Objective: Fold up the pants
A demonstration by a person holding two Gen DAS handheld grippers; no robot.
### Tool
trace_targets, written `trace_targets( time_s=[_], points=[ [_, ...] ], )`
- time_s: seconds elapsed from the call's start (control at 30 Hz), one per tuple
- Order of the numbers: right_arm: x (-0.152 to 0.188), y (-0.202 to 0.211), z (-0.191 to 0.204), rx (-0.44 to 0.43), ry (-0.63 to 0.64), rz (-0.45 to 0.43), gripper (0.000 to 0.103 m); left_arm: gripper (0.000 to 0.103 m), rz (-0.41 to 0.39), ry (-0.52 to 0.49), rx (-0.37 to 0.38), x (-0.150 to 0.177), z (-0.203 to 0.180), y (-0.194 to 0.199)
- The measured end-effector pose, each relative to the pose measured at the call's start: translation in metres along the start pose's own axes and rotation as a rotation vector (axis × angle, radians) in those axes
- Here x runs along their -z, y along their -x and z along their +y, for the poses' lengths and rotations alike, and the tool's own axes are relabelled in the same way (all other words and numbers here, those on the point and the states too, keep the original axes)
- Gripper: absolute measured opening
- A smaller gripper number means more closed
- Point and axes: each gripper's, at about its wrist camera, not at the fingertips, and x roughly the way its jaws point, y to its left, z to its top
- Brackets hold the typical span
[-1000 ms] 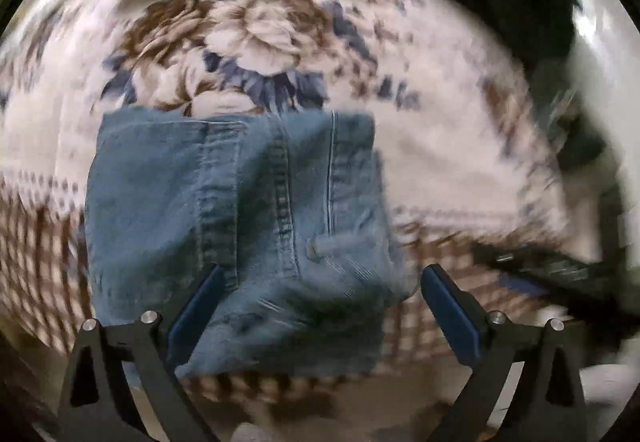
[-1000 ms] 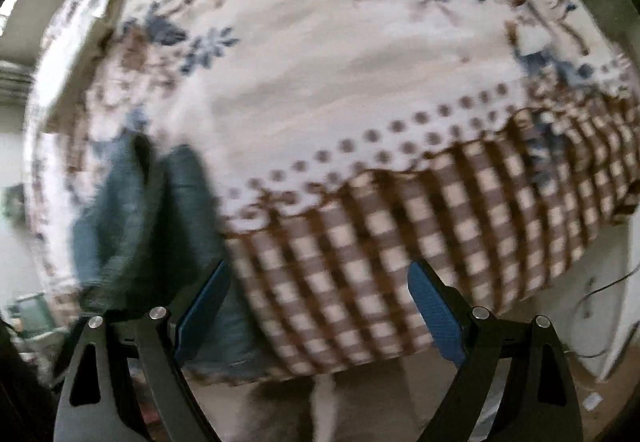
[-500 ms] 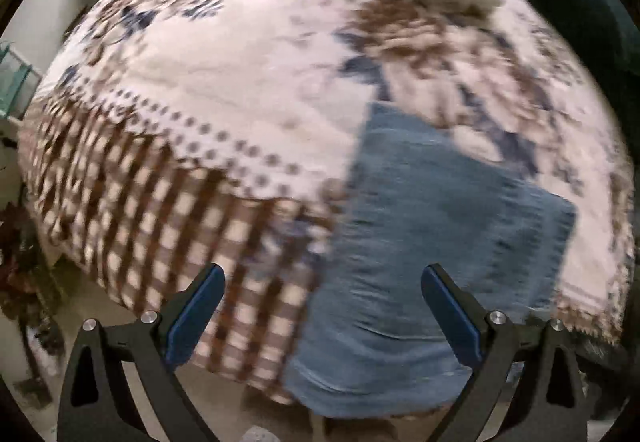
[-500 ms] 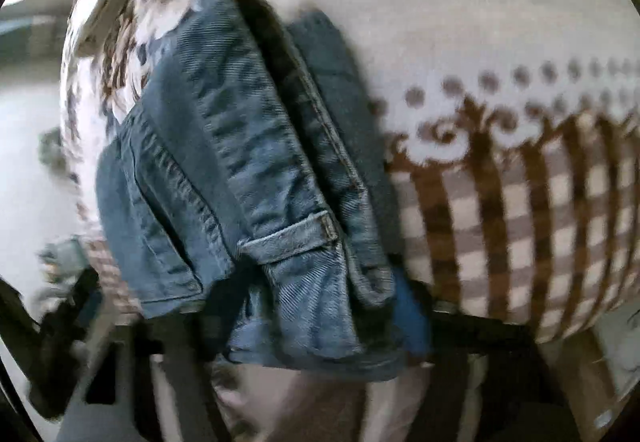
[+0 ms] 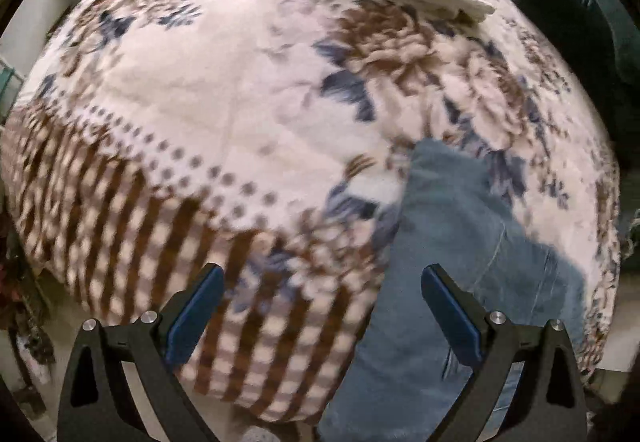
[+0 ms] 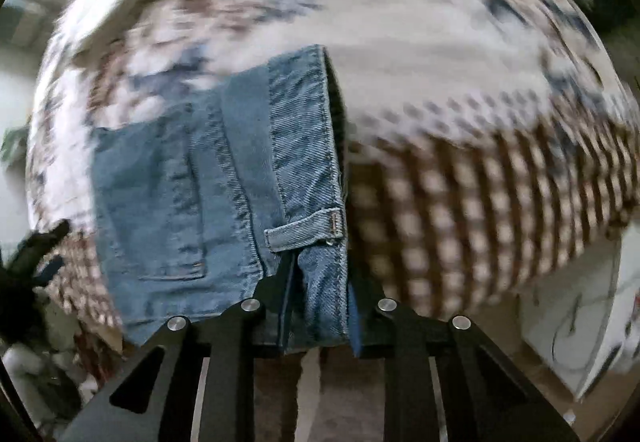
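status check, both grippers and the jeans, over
Right gripper just closed on jeans waistband edge. Left gripper open, empty, over blanket. Nothing in the way.

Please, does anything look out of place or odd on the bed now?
Only slightly: the folded jeans lie at the blanket's near edge, partly overhanging it, with the waistband end pinched in the right claw, whose jaws have just closed on it. No damage or spill shows.

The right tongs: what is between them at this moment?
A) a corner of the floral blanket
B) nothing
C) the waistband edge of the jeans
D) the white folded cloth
C: the right tongs are closed on the jeans just below the belt loop.
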Motion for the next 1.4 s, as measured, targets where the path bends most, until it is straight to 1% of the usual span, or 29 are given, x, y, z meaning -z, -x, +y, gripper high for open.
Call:
trace_targets(
  time_s=[0.03,0.07,0.1,0.13,0.2,0.27,0.33,0.37,0.4,0.43,0.5,0.53,0.6,0.67,0.73,0.8,0.83,0.87,0.9,0.97,1.0,1.03,1.07,1.1,1.17,1.23,1.3,1.37,1.4],
  points=[
    [-0.001,-0.011,-0.009,-0.003,-0.012,0.038,0.035,0.1,-0.001,-0.006,0.012,-0.005,-0.004,-0.003],
    [-0.005,-0.028,-0.016,-0.009,-0.018,0.107,0.05,0.1,-0.001,-0.016,0.02,-0.01,-0.009,-0.007],
    [-0.008,-0.042,-0.023,-0.009,-0.042,0.176,0.054,0.1,0.006,-0.03,0.03,-0.016,-0.016,-0.013],
    [-0.013,-0.049,-0.03,-0.026,-0.079,0.21,0.056,0.1,0.023,-0.044,0.063,-0.024,-0.023,-0.022],
    [-0.021,-0.045,-0.04,-0.08,-0.152,0.185,0.056,0.1,0.07,-0.051,0.11,-0.038,-0.032,-0.038],
    [-0.032,-0.034,-0.042,-0.104,-0.178,0.12,0.069,0.1,0.126,-0.006,0.177,-0.054,-0.036,-0.063],
    [-0.046,-0.03,-0.039,-0.149,-0.193,0.075,0.07,0.099,0.161,0.018,0.22,-0.066,-0.038,-0.082],
    [-0.054,-0.034,-0.036,-0.168,-0.197,0.07,0.07,0.08,0.169,0.008,0.233,-0.071,-0.041,-0.09],
    [-0.06,-0.038,-0.033,-0.185,-0.197,0.071,0.07,0.044,0.176,-0.02,0.246,-0.076,-0.046,-0.098],
    [-0.065,-0.043,-0.028,-0.197,-0.189,0.076,0.07,0.03,0.191,-0.049,0.269,-0.077,-0.051,-0.104],
    [-0.071,-0.055,-0.023,-0.189,-0.162,0.102,0.07,0.024,0.175,-0.074,0.25,-0.078,-0.055,-0.105],
    [-0.073,-0.059,-0.021,-0.177,-0.149,0.103,0.07,0.023,0.16,-0.044,0.263,-0.079,-0.05,-0.104],
    [-0.076,-0.06,-0.021,-0.166,-0.122,0.102,0.07,0.012,0.141,0.114,0.327,-0.083,-0.024,-0.105],
    [-0.077,-0.06,-0.022,-0.161,-0.107,0.106,0.07,0.011,0.123,0.28,0.374,-0.087,0.006,-0.109],
    [-0.076,-0.07,-0.015,-0.166,-0.117,0.114,0.07,0.01,0.096,0.381,0.38,-0.09,0.026,-0.108],
    [-0.075,-0.071,-0.022,-0.185,-0.145,0.129,0.071,0.013,0.088,0.373,0.415,-0.096,0.029,-0.102],
    [-0.074,-0.071,-0.024,-0.195,-0.152,0.135,0.071,0.017,0.099,0.333,0.419,-0.099,0.024,-0.097],
    [-0.074,-0.072,-0.024,-0.199,-0.152,0.138,0.071,0.034,0.109,0.307,0.421,-0.099,0.019,-0.096],
    [-0.075,-0.073,-0.023,-0.202,-0.147,0.14,0.071,0.058,0.136,0.252,0.423,-0.099,0.009,-0.093],
    [-0.074,-0.073,-0.027,-0.21,-0.133,0.141,0.068,0.071,0.151,0.182,0.433,-0.093,-0.004,-0.089],
    [-0.075,-0.074,-0.026,-0.213,-0.13,0.138,0.064,0.071,0.161,0.145,0.44,-0.09,-0.011,-0.089],
    [-0.076,-0.073,-0.022,-0.212,-0.117,0.131,0.048,0.071,0.173,0.106,0.444,-0.087,-0.018,-0.09],
    [-0.075,-0.069,-0.018,-0.189,-0.089,0.112,0.037,0.071,0.174,0.078,0.436,-0.084,-0.023,-0.092],
    [-0.074,-0.065,-0.013,-0.189,-0.061,0.097,0.029,0.059,0.16,0.037,0.401,-0.081,-0.031,-0.093],
    [-0.068,-0.057,-0.005,-0.16,-0.016,0.069,0.026,0.022,0.138,-0.046,0.344,-0.078,-0.042,-0.097],
    [-0.065,-0.058,-0.005,-0.128,0.002,0.058,0.026,0.022,0.145,-0.008,0.325,-0.08,-0.036,-0.11],
    [-0.066,-0.066,-0.012,-0.155,-0.054,0.073,0.026,0.021,0.17,0.048,0.337,-0.086,-0.028,-0.121],
    [-0.07,-0.07,-0.014,-0.167,-0.066,0.094,0.031,0.024,0.184,0.08,0.349,-0.091,-0.026,-0.118],
    [-0.072,-0.07,-0.015,-0.17,-0.073,0.106,0.035,0.028,0.184,0.082,0.347,-0.09,-0.026,-0.112]
  ],
)
